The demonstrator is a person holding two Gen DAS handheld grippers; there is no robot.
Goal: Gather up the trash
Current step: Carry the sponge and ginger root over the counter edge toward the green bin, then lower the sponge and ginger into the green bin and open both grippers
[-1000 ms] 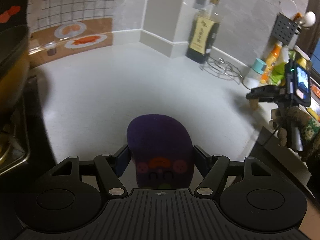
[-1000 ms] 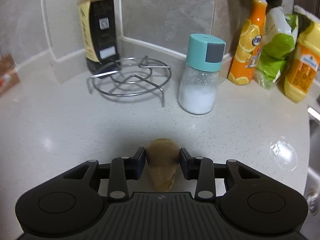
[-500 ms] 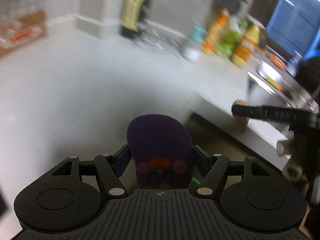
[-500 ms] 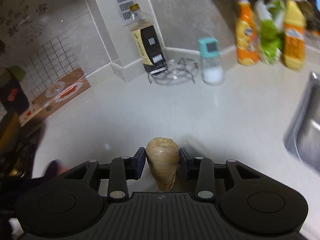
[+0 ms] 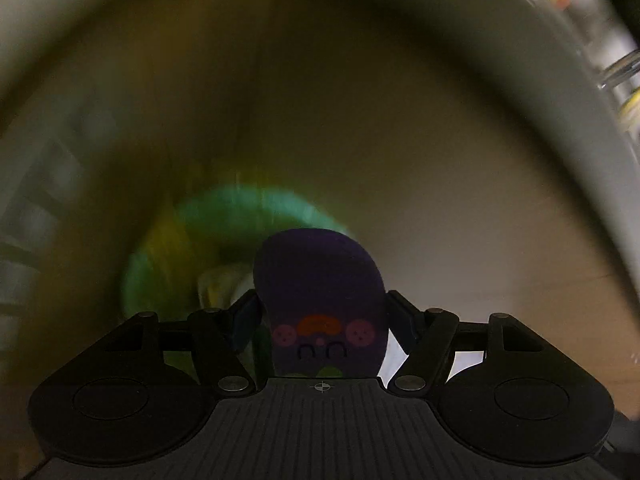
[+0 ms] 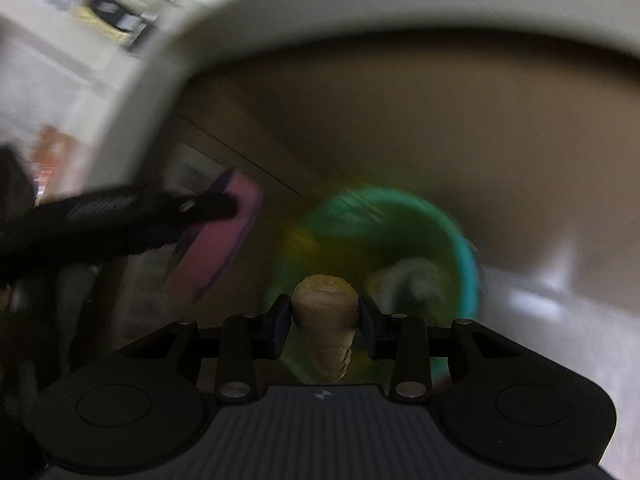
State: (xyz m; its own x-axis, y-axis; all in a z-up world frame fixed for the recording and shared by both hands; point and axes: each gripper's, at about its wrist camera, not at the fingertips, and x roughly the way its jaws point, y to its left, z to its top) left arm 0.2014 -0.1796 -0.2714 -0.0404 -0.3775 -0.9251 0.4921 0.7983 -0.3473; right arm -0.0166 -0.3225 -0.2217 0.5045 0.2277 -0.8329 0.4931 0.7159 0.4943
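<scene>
A: Well, the left gripper (image 5: 320,316) is clamping a purple eggplant toy (image 5: 318,280) between its fingers, its little printed face turned toward the camera.

B: And the right gripper (image 6: 325,322) is pinching a tan, cone-shaped scrap (image 6: 325,316), blunt end pointing away.

A: In the left wrist view, a green bin (image 5: 224,240) is showing just past the toy, at about ten o'clock, badly blurred, with something pale inside it.

B: From the right wrist, the same bin (image 6: 400,248) is sitting beyond the scrap at one o'clock. At nine o'clock the left gripper (image 6: 216,204) is reaching in with the toy (image 6: 212,248).

A: Farther out, the pale countertop edge (image 6: 160,92) is arcing from ten to two o'clock.
</scene>
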